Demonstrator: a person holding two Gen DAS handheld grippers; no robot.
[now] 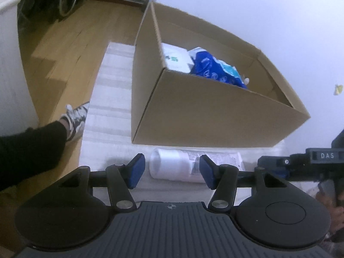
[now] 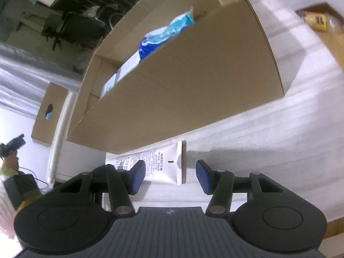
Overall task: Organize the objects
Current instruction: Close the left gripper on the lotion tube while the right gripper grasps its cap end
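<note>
A white tube (image 1: 172, 165) lies on its side on the pale mat, right against the front wall of an open cardboard box (image 1: 193, 111). My left gripper (image 1: 172, 169) is open, its blue pads either side of the tube's cap end and not pressing on it. In the right wrist view the tube (image 2: 161, 163) shows its flat crimped end, and my right gripper (image 2: 171, 175) stands open around that end. The box (image 2: 182, 81) holds a blue bag (image 1: 215, 68) and a white carton (image 1: 176, 59). The right gripper's black body (image 1: 301, 161) shows at the right edge.
A person's dark trouser leg and sneaker (image 1: 75, 118) rest on the wooden floor (image 1: 64, 49) left of the mat (image 1: 107, 107). A smaller cardboard box (image 2: 47, 118) stands at the left, and a yellow pack (image 2: 318, 20) at the top right.
</note>
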